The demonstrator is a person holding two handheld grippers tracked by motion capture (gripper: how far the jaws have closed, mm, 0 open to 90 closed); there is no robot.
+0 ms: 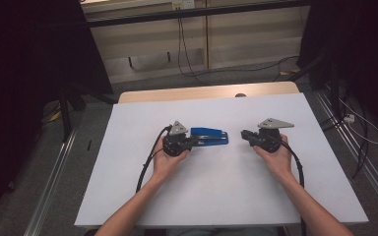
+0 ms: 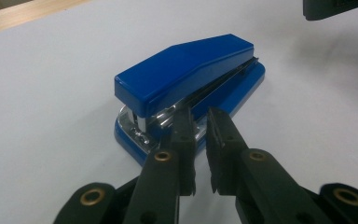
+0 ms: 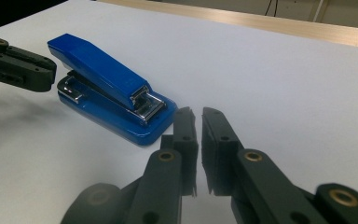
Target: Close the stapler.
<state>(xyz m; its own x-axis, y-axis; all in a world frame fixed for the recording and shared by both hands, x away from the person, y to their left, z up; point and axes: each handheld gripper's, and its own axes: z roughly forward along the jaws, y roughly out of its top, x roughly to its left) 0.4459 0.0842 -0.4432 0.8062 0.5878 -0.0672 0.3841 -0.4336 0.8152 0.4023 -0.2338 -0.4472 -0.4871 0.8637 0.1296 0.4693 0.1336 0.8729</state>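
Fingers point(image 2: 182, 135) of the left gripper point(image 2: 200, 122) are standing a narrow slit apart, gripping nothing, tips just at the stapler point(image 2: 191, 79) lying mid-table point(image 1: 226, 196). Right gripper point(image 3: 195, 120) is likewise showing a narrow, empty gap, pointing at the stapler's other end.

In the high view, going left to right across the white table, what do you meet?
Left gripper in the person's left hand → blue stapler, its near end right at that gripper's jaws → a bare strip of white table → right gripper in the right hand, jaws pointing at the stapler.
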